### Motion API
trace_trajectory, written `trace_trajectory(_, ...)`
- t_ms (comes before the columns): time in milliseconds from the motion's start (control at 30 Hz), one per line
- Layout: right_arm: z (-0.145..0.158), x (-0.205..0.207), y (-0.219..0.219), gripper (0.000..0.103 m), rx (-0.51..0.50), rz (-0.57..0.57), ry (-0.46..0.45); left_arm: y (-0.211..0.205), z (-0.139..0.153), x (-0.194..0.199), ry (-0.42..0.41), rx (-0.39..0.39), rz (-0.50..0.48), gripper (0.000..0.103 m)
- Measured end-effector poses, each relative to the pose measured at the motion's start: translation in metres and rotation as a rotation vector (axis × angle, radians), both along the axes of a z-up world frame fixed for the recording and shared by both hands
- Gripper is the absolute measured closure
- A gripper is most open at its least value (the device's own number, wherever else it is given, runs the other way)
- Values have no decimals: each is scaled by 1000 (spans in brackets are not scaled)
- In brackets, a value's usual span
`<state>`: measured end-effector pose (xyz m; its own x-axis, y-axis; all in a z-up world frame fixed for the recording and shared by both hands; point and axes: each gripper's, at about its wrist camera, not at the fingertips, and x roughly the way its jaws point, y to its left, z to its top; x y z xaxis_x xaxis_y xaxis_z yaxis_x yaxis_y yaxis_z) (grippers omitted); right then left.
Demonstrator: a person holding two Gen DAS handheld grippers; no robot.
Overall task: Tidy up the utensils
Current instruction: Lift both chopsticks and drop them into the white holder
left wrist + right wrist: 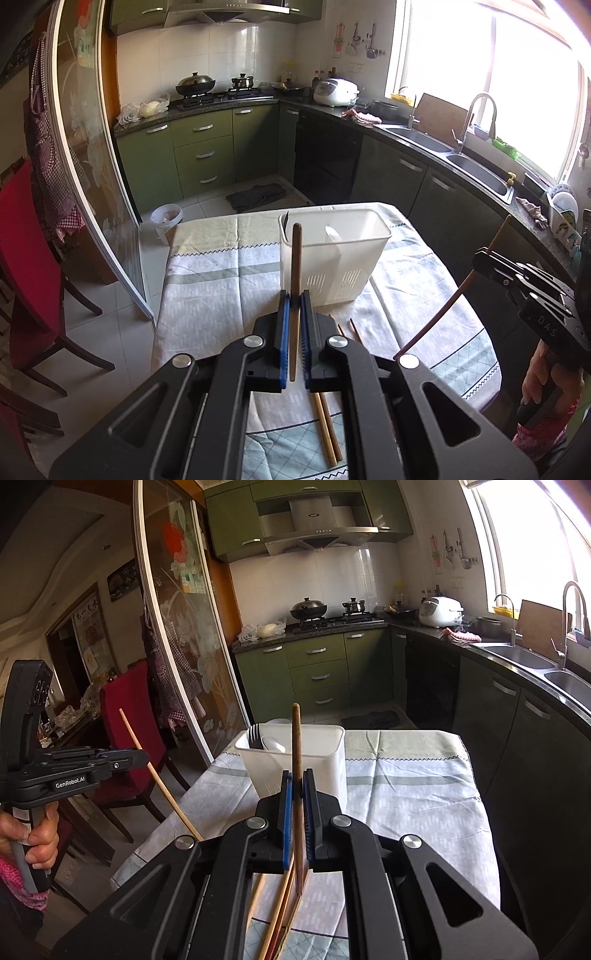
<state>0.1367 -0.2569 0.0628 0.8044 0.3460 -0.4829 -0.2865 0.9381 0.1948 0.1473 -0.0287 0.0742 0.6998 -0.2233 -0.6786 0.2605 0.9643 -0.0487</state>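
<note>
Wooden chopsticks are being carried, each tongs, left [294,295] and right [297,775], pinching one chopstick [296,280] upright, needing lowering into the caddy [334,258] ahead.

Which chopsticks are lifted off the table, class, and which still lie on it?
Two are lifted: each claw, left claw and right claw, grips one chopstick upright. The loose chopsticks lie flat on the tablecloth.

The desk [207,295] was covered by a patterned pale cloth [229,266]. A white utensil holder [332,258] stood upright on the cloth toward the far end. Loose wooden chopsticks [327,432] lay flat on the cloth at the near end.
</note>
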Motion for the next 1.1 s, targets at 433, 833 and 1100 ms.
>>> trace_trajectory(433,95,39,3,96,38,-42,-209,-27,109,26,-218,-22,-3,97)
trace_trajectory(833,66,124,12,96,42,-105,-179,-48,72,105,-175,-39,30,97)
trace_trajectory(1100,16,154,19,96,6,-87,-51,-45,4,133,17,-8,32,97)
